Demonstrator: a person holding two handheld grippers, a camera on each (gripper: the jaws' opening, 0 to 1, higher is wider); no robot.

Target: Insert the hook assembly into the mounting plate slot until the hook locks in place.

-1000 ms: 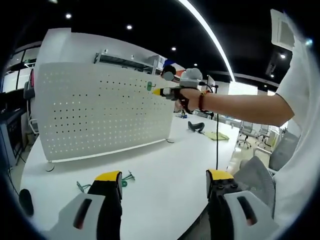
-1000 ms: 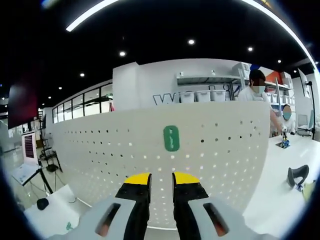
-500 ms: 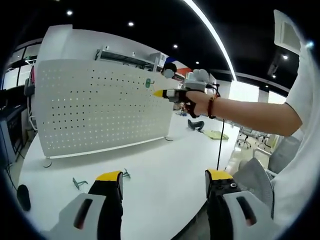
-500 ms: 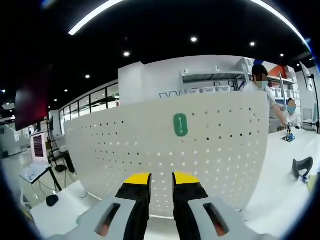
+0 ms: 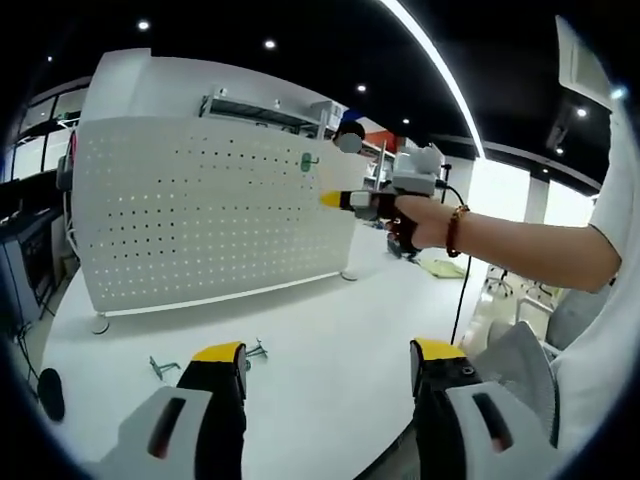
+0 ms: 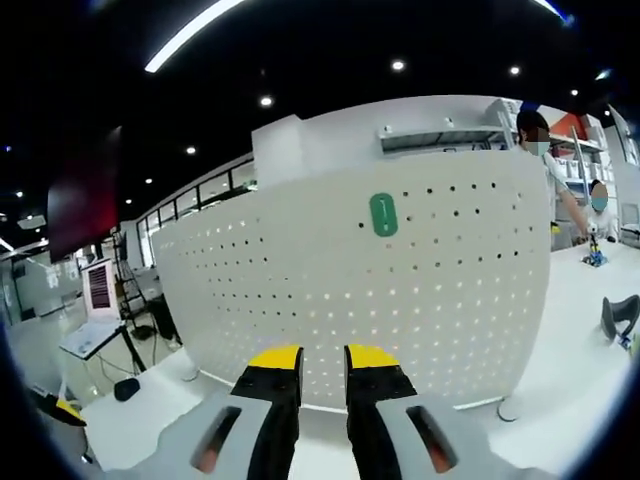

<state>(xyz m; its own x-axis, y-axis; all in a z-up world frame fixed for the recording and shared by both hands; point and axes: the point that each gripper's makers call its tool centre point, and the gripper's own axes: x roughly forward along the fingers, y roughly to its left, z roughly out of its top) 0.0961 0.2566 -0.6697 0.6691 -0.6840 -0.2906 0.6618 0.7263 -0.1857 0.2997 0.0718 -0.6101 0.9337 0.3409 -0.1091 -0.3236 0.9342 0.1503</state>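
Green hook [image 6: 383,214] sits seated high on the pegboard [image 6: 420,300]. My right gripper [image 6: 322,358], jaws nearly closed and empty, hangs near it. Left gripper [image 5: 322,352] wide, empty. Insertion looks done; next, check lock.

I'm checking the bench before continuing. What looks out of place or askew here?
Two loose hooks lie on the white table in front of the pegboard, unmounted. One green hook sits upright on the board. Nothing looks spilled or damaged.
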